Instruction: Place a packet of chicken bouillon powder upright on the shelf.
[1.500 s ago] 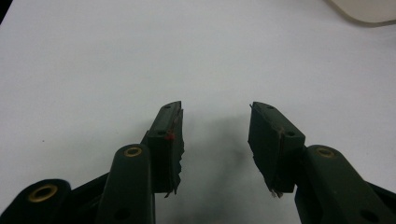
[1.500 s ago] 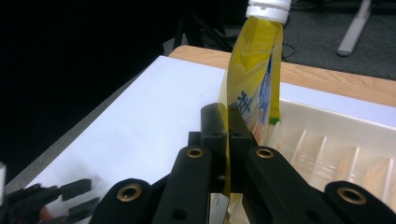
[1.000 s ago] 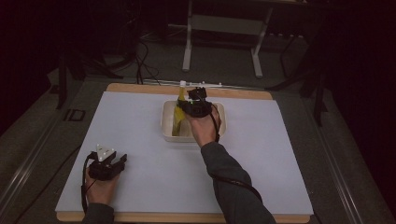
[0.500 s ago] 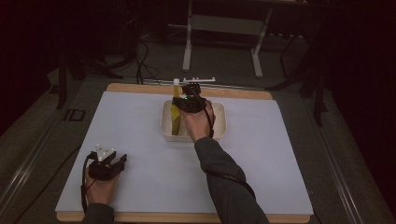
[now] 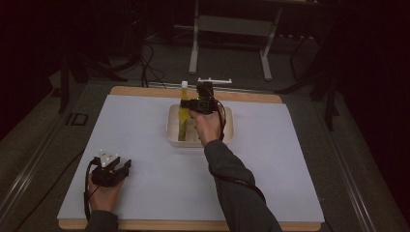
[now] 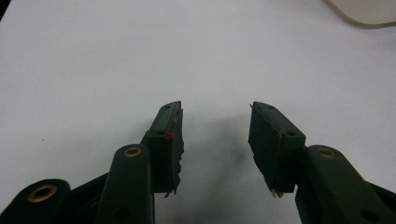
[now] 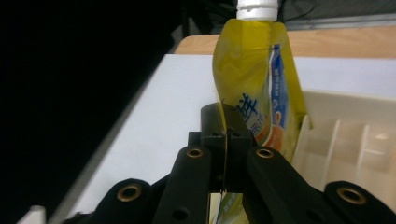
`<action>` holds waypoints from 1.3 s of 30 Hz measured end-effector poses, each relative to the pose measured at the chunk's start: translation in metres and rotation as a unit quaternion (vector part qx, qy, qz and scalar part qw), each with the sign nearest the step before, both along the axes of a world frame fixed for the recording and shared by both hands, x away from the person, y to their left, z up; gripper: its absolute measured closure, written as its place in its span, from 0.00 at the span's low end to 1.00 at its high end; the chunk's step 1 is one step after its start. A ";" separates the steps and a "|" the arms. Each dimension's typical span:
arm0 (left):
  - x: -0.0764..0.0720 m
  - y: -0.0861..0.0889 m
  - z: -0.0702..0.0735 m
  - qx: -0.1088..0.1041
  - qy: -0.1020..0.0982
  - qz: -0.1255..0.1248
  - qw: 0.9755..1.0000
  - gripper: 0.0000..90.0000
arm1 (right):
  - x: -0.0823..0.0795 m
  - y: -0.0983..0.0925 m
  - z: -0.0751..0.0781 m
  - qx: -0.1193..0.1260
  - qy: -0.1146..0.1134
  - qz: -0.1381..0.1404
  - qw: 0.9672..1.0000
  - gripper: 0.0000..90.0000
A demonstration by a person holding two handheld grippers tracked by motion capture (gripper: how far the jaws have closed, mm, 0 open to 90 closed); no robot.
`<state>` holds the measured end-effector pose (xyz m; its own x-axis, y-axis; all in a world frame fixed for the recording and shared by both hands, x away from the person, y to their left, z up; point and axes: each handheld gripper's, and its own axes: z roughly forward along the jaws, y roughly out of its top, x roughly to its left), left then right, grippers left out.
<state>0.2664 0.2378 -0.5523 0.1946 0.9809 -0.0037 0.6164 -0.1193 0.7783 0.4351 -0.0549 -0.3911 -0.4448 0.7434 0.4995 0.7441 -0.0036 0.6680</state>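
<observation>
A yellow drink pouch (image 5: 183,116) with a white cap hangs upright, its lower end in the cream tray (image 5: 228,129) at the back middle of the white mat. My right gripper (image 5: 189,104) is shut on the pouch's edge from the right. In the right gripper view the jaws (image 7: 225,128) pinch the thin side seam of the pouch (image 7: 254,70), with the tray (image 7: 359,135) just to its right. My left gripper (image 5: 125,165) rests on the mat at the front left. Its jaws (image 6: 215,128) stand open over bare mat with nothing between them.
The white mat (image 5: 290,159) covers a wooden table (image 5: 251,96). A small white part (image 5: 214,80) lies at the table's far edge. A metal stand (image 5: 232,26) and cables (image 5: 145,63) are on the dark floor behind. A corner of the tray (image 6: 369,11) lies ahead of the left gripper.
My right gripper has lifted the pouch a little and brought it more upright over the tray's left side. The left hand and gripper have stayed put.
</observation>
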 end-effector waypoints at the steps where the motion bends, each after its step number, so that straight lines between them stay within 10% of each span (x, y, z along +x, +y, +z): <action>1: 0.000 0.000 0.000 0.000 0.000 0.001 1.000 0.61 | 0.001 -0.002 -0.001 0.002 0.002 0.003 1.000 1.00; 13: 0.000 0.000 0.000 0.000 0.001 0.002 1.000 0.60 | 0.003 -0.004 -0.006 -0.051 -0.013 -0.002 0.999 0.98; 25: 0.000 0.000 0.000 0.000 -0.002 0.002 1.000 0.60 | -0.010 -0.003 0.004 -0.089 -0.059 0.036 0.994 0.74; 39: -0.001 -0.001 0.001 0.001 -0.005 0.005 1.000 0.60 | -0.046 -0.026 0.020 -0.123 -0.127 0.097 0.980 0.56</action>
<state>0.2651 0.2372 -0.5518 0.1841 0.9829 0.0011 0.6092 -0.1149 0.7846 0.3889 -0.0813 -0.3707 -0.6757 0.7170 0.1713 0.5253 0.3053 0.7942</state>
